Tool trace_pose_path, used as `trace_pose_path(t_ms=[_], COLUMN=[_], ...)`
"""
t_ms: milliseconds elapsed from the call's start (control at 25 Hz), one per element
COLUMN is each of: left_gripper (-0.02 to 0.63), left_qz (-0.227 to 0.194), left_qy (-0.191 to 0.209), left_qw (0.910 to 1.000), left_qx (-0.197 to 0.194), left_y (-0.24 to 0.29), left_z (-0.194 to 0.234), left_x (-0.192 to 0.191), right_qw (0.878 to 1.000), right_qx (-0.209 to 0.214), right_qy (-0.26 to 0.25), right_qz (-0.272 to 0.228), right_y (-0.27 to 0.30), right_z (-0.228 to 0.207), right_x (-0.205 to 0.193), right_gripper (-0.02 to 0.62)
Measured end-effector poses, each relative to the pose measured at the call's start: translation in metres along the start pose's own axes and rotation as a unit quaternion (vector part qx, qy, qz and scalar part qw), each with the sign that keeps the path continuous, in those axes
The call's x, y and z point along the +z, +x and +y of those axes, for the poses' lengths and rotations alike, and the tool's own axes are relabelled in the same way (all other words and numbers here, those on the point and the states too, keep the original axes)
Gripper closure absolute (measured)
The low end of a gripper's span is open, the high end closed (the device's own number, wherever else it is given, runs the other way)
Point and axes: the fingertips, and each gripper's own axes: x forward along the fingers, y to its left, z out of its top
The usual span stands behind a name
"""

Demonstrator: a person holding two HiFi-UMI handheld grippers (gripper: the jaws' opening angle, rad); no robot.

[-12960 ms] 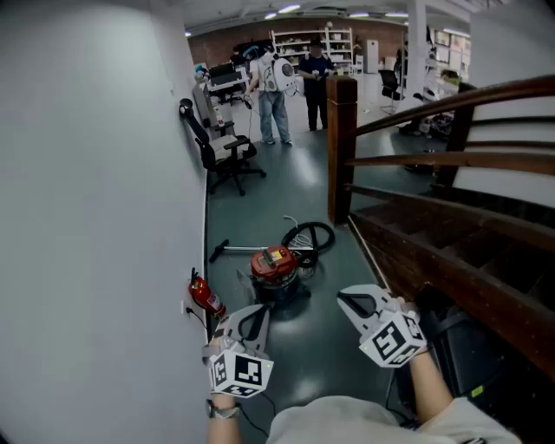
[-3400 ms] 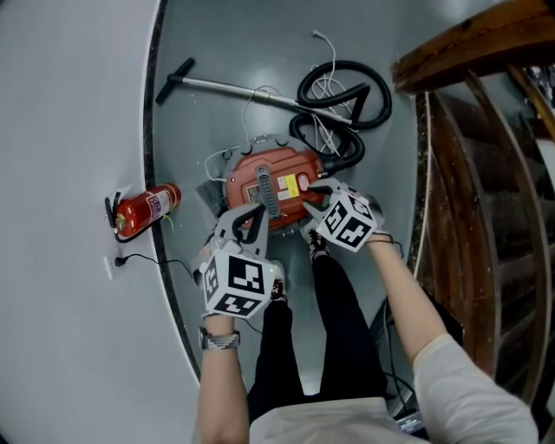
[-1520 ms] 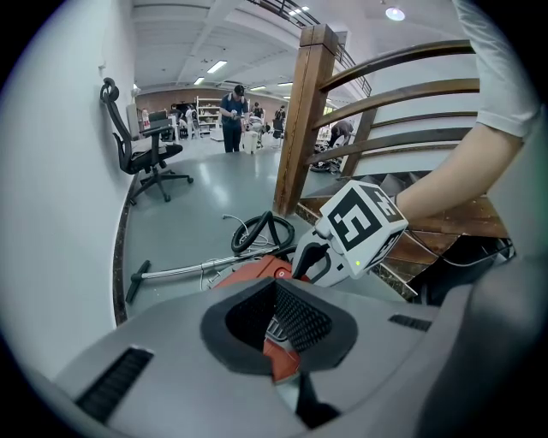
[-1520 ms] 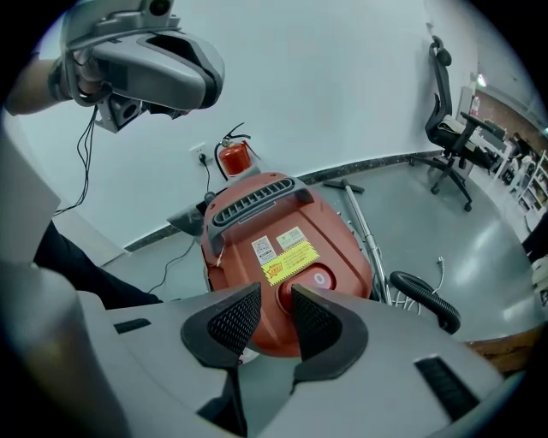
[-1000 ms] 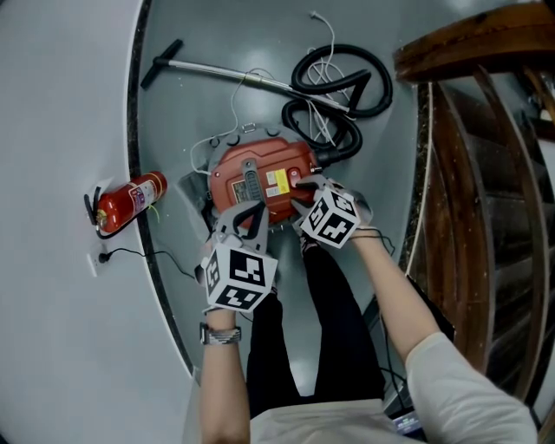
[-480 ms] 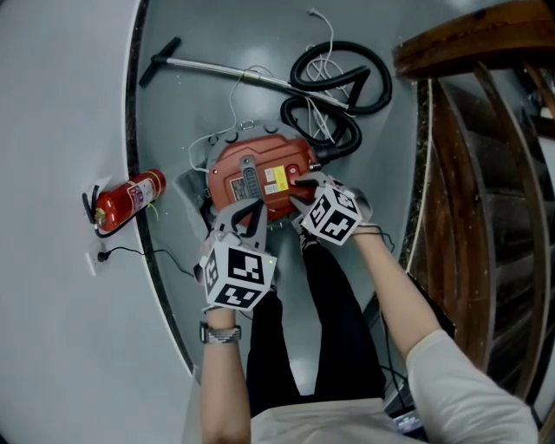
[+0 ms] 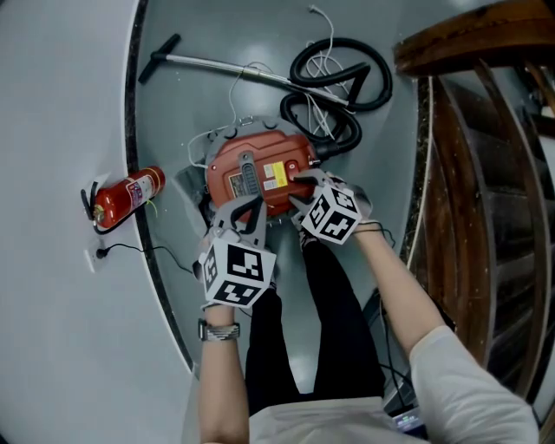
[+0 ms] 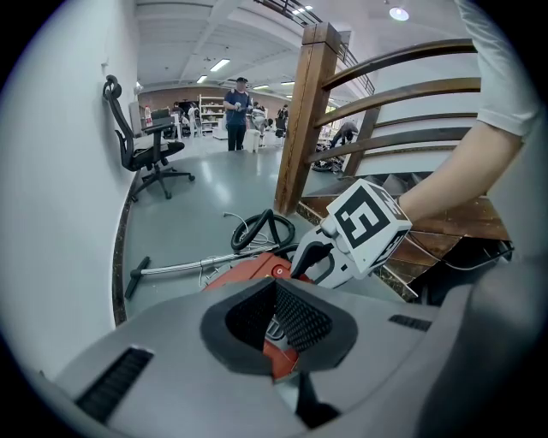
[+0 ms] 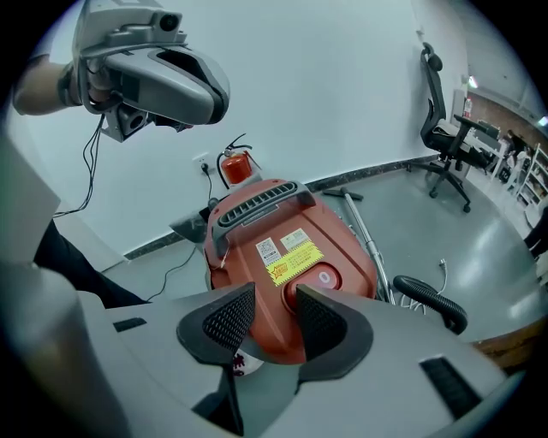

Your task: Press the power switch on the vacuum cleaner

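Power switch [image 9: 325, 278] on red vacuum cleaner [image 7: 260, 173] just beyond right gripper [image 9: 276, 304], jaws opening and empty; left gripper [image 8: 274, 289] closed, idle at near left; press unconfirmed.

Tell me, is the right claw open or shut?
Open, and opening wider: the right claw has its pads apart over the red vacuum cleaner, clamping nothing.

The vacuum cleaner [image 7: 224, 178] has a glossy red plastic lid bearing a yellow paper sticker [image 9: 295, 259]. Its hose [image 9: 423, 293] is black ribbed plastic, its wand [image 7: 217, 68] bright smooth metal. The floor [image 7: 217, 26] is smooth, faintly shiny grey; the stair rail [image 7: 468, 39] at right is dark varnished wood.
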Motion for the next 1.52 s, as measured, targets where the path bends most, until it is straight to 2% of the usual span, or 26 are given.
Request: trace_pose_path(t_ms=[400,520,560,880,1040,1240,1520], left_gripper=[0.604,0.604,0.604,0.604,0.604,0.604,0.604], left_qz=[-0.001,-0.003,-0.003,-0.003,0.0,-0.002,-0.001], left_qy=[-0.003,-0.002,-0.002,-0.004,-0.003,-0.003,-0.006], left_qw=[1.0,1.0,0.9999,0.9999,1.0,0.9999,0.9999], left_qx=[0.006,0.009,0.009,0.012,0.009,0.011,0.015], left_y=[0.0,-0.001,-0.001,-0.001,-0.001,-0.004,-0.015], left_z=[-0.001,0.0,0.0,-0.001,-0.006,-0.006,0.001], left_x=[0.003,0.006,0.007,0.006,0.006,0.009,0.008], right_qw=[1.0,1.0,1.0,1.0,1.0,1.0,0.999], right_qx=[0.002,0.015,0.018,0.019,0.014,0.013,-0.006], right_qy=[-0.005,-0.009,-0.011,0.002,0.014,-0.002,0.03], right_qz=[-0.005,0.008,0.011,0.011,0.007,0.027,0.033], right_y=[0.0,0.004,0.005,0.006,0.005,0.006,-0.006], right_z=[0.002,0.005,0.007,0.005,0.004,0.004,-0.005], right_x=[-0.001,-0.004,-0.005,-0.005,-0.005,-0.006,-0.007], right_gripper=[0.425,0.425,0.403,0.405,0.408,0.41,0.42])
